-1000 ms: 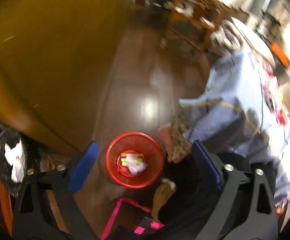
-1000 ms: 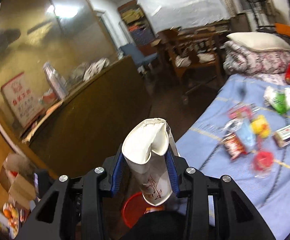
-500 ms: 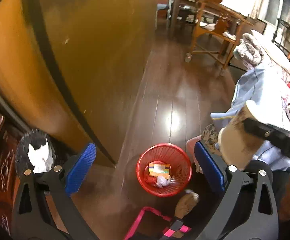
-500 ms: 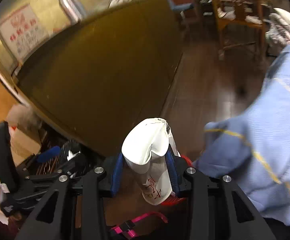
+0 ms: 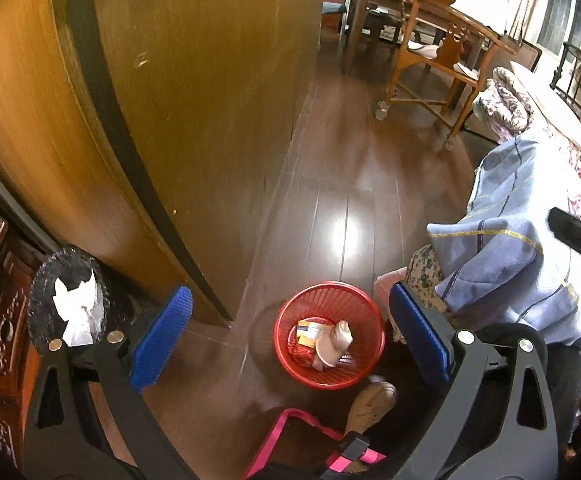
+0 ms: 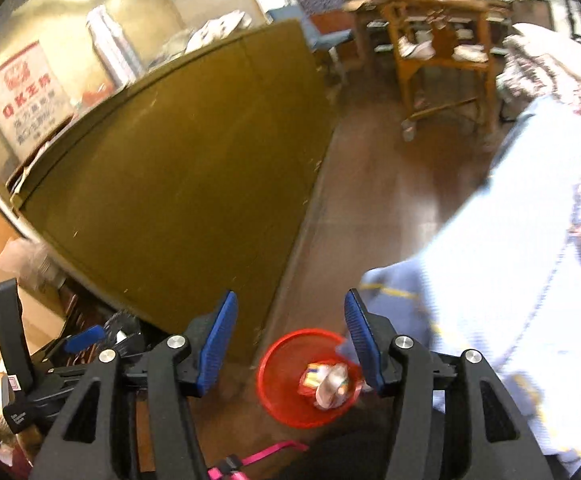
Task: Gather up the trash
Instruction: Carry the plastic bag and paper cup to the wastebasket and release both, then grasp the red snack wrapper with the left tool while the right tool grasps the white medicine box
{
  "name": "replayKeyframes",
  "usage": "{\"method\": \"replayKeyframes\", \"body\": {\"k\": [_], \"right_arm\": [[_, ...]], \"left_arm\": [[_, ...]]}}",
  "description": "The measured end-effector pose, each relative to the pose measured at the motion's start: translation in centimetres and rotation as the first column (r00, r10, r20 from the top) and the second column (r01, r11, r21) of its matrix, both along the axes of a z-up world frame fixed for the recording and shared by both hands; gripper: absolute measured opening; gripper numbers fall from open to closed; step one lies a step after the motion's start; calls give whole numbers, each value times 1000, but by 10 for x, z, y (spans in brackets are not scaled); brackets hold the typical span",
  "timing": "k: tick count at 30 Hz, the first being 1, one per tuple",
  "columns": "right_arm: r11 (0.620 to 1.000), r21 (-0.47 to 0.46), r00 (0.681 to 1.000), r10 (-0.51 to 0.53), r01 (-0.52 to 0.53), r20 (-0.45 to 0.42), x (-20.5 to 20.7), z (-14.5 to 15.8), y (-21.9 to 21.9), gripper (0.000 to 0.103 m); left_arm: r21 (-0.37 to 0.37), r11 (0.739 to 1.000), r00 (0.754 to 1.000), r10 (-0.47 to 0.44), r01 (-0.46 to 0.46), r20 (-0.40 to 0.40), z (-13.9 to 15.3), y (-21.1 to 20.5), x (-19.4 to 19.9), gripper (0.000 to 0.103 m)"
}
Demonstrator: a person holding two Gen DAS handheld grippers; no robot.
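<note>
Red basket (image 5: 328, 360) on the dark wooden floor (image 5: 342, 184), crushed paper cup (image 5: 332, 346) lying inside it on other trash, right tool (image 6: 290, 346) spread wide and empty above it, left tool (image 5: 290, 334) also wide and empty, blue bedcover (image 5: 514, 248) beside the basket.

The red basket (image 5: 328, 368) is a round, open-weave plastic bin standing upright on the dark wood floor, at roughly 6 o'clock in both wrist views. Inside it lies a crumpled white paper cup (image 5: 332, 346), tipped on its side at about 3 o'clock within the bin. At 10 o'clock from the cup rests a yellow-and-orange wrapper (image 5: 308, 330), possibly a flattened carton. In the blurred right wrist view, the red basket (image 6: 278, 396) contains the same items.
</note>
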State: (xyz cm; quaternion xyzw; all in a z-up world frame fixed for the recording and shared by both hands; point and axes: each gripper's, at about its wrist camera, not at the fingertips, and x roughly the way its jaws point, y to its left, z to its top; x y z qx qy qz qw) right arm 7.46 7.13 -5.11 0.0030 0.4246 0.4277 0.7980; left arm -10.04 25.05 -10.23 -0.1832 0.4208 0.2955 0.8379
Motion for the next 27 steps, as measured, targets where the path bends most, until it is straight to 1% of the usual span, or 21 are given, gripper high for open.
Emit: {"method": "replayKeyframes", "body": {"k": [4, 7, 10, 14, 17, 20, 23, 27], "right_arm": [[995, 41, 996, -92, 91, 20, 13, 10, -42, 57], [984, 78, 986, -166, 163, 31, 24, 19, -79, 59], [967, 105, 971, -236, 231, 45, 32, 24, -120, 62], [937, 125, 939, -336, 326, 70, 39, 30, -170, 64], [905, 131, 904, -418, 405, 90, 41, 28, -210, 66], [874, 123, 871, -482, 471, 96, 41, 19, -248, 68], [850, 100, 847, -525, 517, 82, 48, 7, -274, 68], [819, 93, 820, -571, 566, 38, 59, -9, -302, 68]], "left_arm": [[-8, 1000, 1000, -20, 20, 7, -2, -4, 3, 95], [-1, 1000, 999, -31, 31, 18, -1, -9, 6, 95], [7, 999, 999, -44, 44, 19, -1, -19, 11, 95], [-30, 995, 995, -96, 97, 24, 3, -34, 28, 95], [-22, 987, 987, -158, 159, 33, 13, -53, 47, 95], [-7, 971, 971, -237, 237, 36, 21, -81, 73, 95], [-8, 956, 956, -291, 292, 41, 24, -103, 91, 95], [-5, 927, 927, -374, 374, 24, 22, -139, 120, 95]]}}
